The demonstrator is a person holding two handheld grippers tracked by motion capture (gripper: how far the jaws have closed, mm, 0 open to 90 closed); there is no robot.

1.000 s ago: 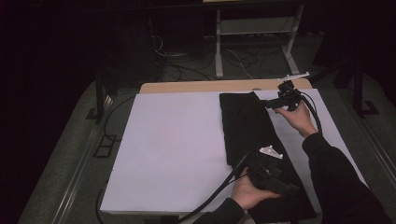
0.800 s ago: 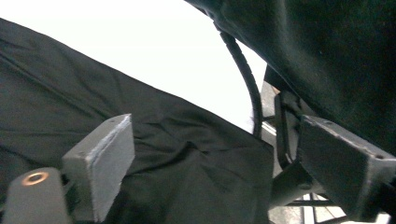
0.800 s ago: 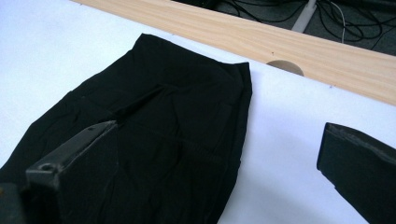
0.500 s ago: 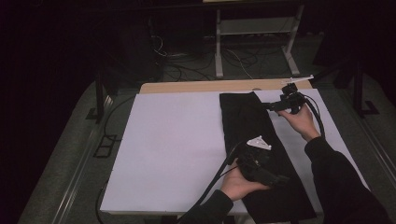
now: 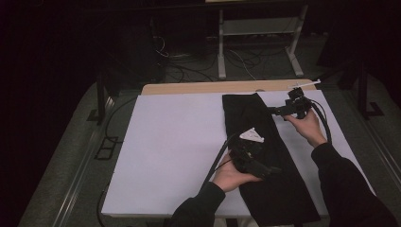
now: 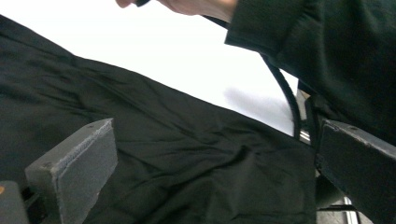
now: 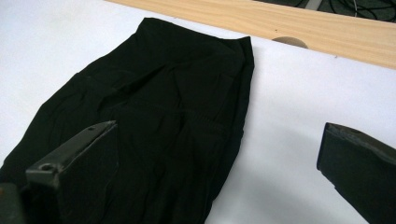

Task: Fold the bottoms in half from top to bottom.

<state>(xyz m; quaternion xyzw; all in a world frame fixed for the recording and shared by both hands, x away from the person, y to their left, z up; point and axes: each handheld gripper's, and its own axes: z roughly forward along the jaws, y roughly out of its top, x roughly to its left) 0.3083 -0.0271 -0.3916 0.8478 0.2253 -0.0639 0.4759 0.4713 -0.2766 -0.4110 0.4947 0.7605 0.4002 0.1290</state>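
Both grippers wide open, nothing held: left gripper (image 5: 274, 170) hovers over the black garment (image 5: 265, 156) on the white table (image 5: 170, 142), right gripper (image 5: 274, 111) near its far end.

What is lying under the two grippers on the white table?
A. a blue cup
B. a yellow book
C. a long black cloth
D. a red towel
C: a long black cloth lies stretched along the white table, with the left gripper over its middle and the right gripper open near its far end.
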